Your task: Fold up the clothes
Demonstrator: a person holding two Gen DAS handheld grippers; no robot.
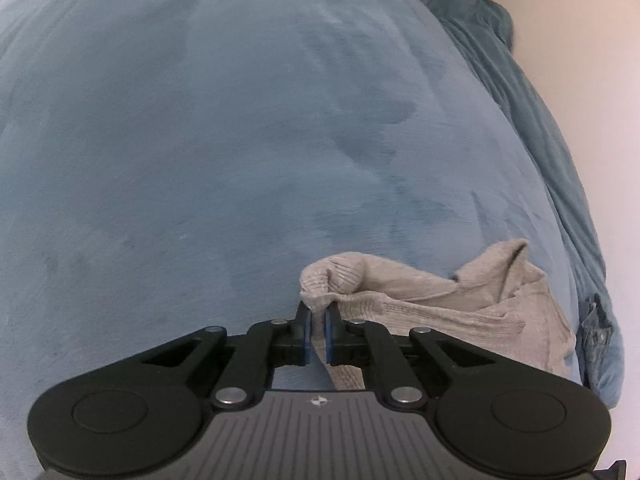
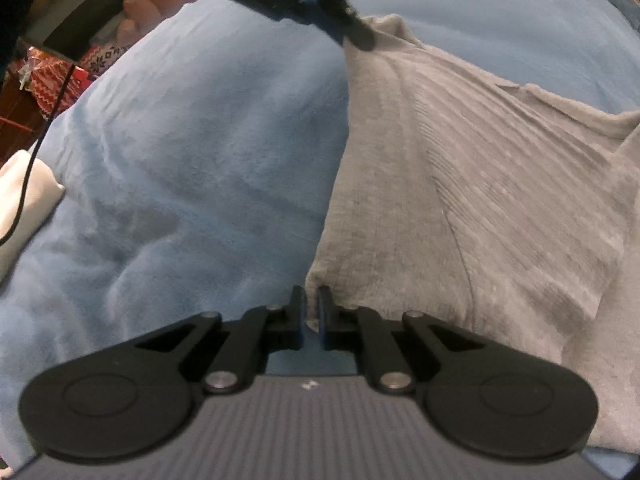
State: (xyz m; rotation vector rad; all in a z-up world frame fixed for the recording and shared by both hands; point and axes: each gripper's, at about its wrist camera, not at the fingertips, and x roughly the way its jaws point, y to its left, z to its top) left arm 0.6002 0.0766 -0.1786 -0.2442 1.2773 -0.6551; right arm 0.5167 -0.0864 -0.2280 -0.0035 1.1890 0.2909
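Note:
A grey ribbed knit garment (image 2: 460,184) lies spread on a blue plush blanket (image 2: 192,152). In the left wrist view the garment (image 1: 440,300) is bunched at the lower right, and my left gripper (image 1: 318,314) is shut on one of its corners, a strip of cloth pinched between the blue pads. In the right wrist view my right gripper (image 2: 312,300) is shut at the garment's near left corner, with the cloth's edge running down between the fingertips. The left gripper (image 2: 354,30) shows there at the top, holding the far corner, with a hand (image 2: 156,4) behind it.
The blanket (image 1: 200,140) covers a wide soft surface that drops off at the right toward a cream floor (image 1: 600,120). A denim scrap (image 1: 596,324) sits at that edge. At the left are red patterned fabric (image 2: 52,76), a white cloth (image 2: 24,200) and a black cable (image 2: 38,144).

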